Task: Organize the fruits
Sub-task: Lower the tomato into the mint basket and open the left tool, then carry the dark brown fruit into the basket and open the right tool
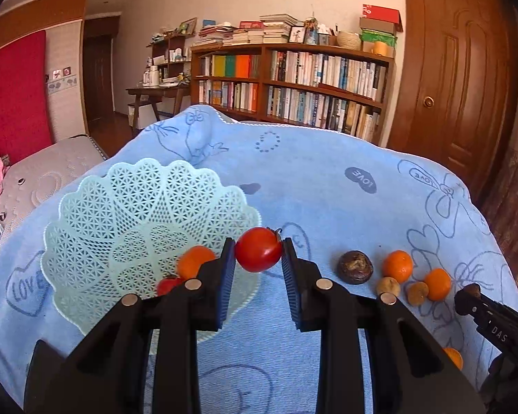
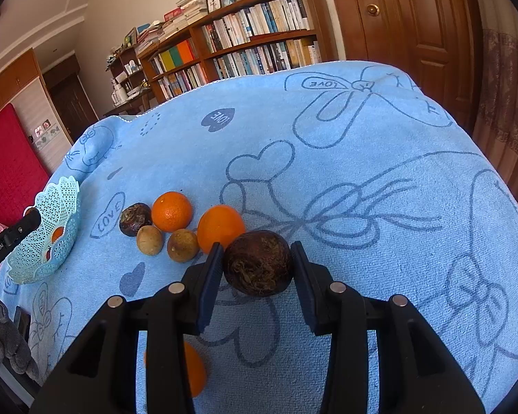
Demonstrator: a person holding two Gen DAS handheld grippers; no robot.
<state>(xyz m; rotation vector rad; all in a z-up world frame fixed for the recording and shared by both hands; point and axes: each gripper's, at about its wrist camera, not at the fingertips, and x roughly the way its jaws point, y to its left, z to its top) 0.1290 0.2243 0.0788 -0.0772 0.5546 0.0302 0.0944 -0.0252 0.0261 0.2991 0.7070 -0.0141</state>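
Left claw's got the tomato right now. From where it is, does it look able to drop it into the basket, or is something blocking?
Probably yes. The left claw holds the tomato just past the basket rim, with nothing between them. An orange and another tomato sit in its near side; the rest looks free.

Legible text:
- "LOVE": printed in heart and bow motifs on the light-blue terry cloth (image 1: 328, 179), beyond and beside the fingers.
- "GenRobot.AI": black left gripper (image 2: 7, 241) body.
- "DAS": black right gripper (image 1: 493, 321) body.

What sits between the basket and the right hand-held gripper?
Right wrist view: a dark brown fruit, two oranges, two tan fruits between basket and right hand-held gripper.
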